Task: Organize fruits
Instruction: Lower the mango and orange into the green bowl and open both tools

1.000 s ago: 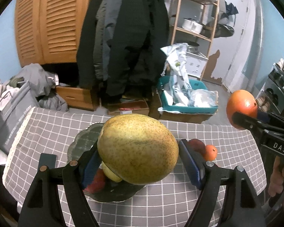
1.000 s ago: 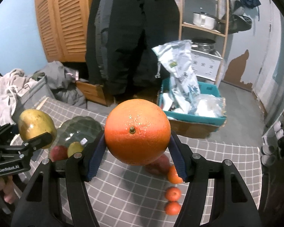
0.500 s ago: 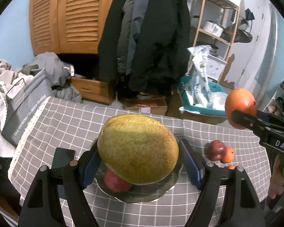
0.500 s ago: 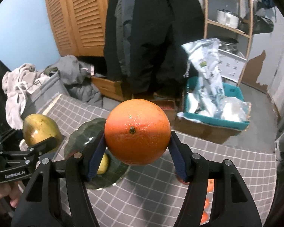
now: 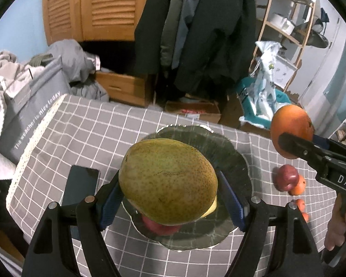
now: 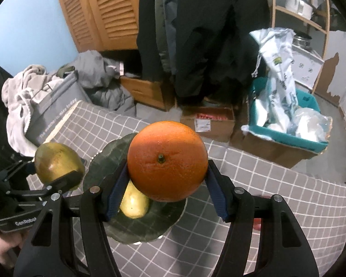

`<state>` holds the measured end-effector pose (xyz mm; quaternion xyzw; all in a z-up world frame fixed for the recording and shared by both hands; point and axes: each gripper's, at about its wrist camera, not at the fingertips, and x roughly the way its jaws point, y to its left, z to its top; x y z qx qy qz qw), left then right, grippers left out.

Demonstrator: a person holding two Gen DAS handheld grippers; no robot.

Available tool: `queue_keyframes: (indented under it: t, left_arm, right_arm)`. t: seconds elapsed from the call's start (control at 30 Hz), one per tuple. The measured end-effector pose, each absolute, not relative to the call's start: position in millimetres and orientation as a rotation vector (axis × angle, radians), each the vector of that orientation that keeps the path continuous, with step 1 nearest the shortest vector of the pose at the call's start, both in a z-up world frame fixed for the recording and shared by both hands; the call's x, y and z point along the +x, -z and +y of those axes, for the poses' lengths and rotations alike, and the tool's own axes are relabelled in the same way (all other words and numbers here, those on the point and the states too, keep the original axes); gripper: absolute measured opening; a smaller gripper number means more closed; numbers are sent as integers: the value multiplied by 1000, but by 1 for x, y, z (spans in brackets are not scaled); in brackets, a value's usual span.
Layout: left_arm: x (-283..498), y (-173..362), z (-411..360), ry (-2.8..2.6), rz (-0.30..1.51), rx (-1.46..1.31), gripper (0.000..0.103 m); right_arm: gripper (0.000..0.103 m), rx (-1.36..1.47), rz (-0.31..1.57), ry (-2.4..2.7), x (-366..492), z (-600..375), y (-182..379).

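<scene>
While my left gripper [image 5: 170, 198] clamps the pear [image 5: 168, 181] (long axis crosswise) above the plate [image 5: 233, 159], my right gripper [image 6: 167, 188] clamps the orange [image 6: 168, 167], stem facing me.

Left claw [image 5: 170, 184] angled steeply downward, blue pads [image 5: 109, 204] pressed on either side of a speckled green-yellow pear [image 5: 168, 180] — firm grip, jaws partly spread. Right claw [image 6: 167, 173] pitched down likewise, pads [image 6: 116, 190] clamped on an orange [image 6: 167, 167], stem end facing the camera. Each claw visible in the other's view, side by side at similar height. Bare fingers [image 5: 334, 228] wrap the right handle; left hand [image 6: 0, 247] grips its handle at frame edge.
</scene>
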<state>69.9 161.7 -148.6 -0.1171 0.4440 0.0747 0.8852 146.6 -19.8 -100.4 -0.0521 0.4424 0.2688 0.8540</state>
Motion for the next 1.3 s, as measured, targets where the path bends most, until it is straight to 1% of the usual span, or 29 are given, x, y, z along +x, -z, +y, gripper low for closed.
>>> queue_keyframes:
  t: [0.43,0.73,1.3]
  left_arm:
    - [85,192,176,-182,1026,-278,80]
    - [91,212,180,-179,1077,-305,80]
    - [98,217,184,-179,1095,-316,81]
  right_arm:
    - [65,-134,1031,-601,156,10,148]
    - [65,-123,1078,-604,163,15,166]
    - [65,-110,1125,-590,171,17,181]
